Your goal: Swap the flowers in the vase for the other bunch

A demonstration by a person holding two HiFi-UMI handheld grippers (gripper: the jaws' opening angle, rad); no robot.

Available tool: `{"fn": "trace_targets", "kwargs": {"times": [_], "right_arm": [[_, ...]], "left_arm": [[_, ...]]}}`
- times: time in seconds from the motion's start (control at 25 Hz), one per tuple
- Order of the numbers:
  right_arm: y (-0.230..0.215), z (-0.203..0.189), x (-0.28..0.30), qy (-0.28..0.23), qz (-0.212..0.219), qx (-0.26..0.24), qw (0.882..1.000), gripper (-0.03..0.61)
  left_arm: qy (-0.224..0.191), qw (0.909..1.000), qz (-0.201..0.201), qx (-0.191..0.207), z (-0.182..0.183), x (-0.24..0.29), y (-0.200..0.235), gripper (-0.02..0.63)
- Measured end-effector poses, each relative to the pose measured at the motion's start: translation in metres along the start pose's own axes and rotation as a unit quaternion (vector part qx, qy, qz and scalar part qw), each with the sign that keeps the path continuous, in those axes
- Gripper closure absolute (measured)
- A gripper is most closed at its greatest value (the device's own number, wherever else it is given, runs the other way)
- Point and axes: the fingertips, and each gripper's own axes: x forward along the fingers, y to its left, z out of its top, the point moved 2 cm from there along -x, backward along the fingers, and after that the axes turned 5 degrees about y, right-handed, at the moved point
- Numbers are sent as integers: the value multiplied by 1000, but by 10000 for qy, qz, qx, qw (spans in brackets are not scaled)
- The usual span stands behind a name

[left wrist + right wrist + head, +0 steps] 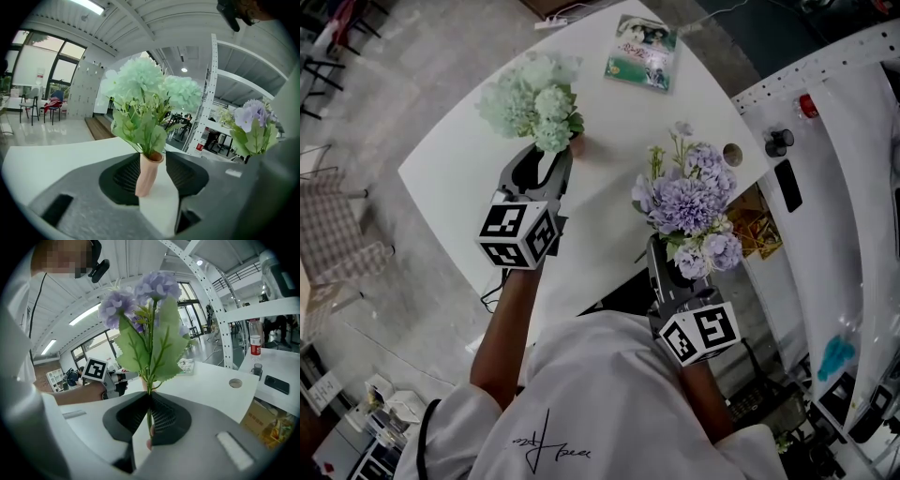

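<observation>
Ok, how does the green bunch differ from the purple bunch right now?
The green bunch is pale mint; the purple bunch is lilac. The green bunch stands in the pink vase on the table; the purple bunch is clamped by its stems in the right gripper. Both have green leaves.

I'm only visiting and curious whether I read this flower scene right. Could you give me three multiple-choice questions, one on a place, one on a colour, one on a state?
1. Where does the small pinkish clay vase stand? A on the floor; B on the white table, between the left gripper's jaws; C on a shelf.
2. What colour are the flowers in that vase? A red; B yellow; C pale green.
3. The right gripper is: A shut on the purple flower bunch's stems; B open, empty; C shut on a spoon.
Answers: B, tabletop under it, a jaw on each side; C, pale green puffs above the rim; A, jaws pinch the stems.
</observation>
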Motion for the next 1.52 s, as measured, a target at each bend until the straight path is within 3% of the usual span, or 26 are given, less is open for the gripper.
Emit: {"fn": "trace_targets", "kwargs": {"times": [0.36, 1.52], "right_arm": [[-5, -1, 8, 76, 6, 96, 9999, 552], [-18, -8, 16, 304, -4, 239, 9993, 552]], "left_arm": [[-9, 10000, -15, 78, 6, 14, 3, 400], [-40, 9998, -214, 19, 17, 36, 13, 396]]}}
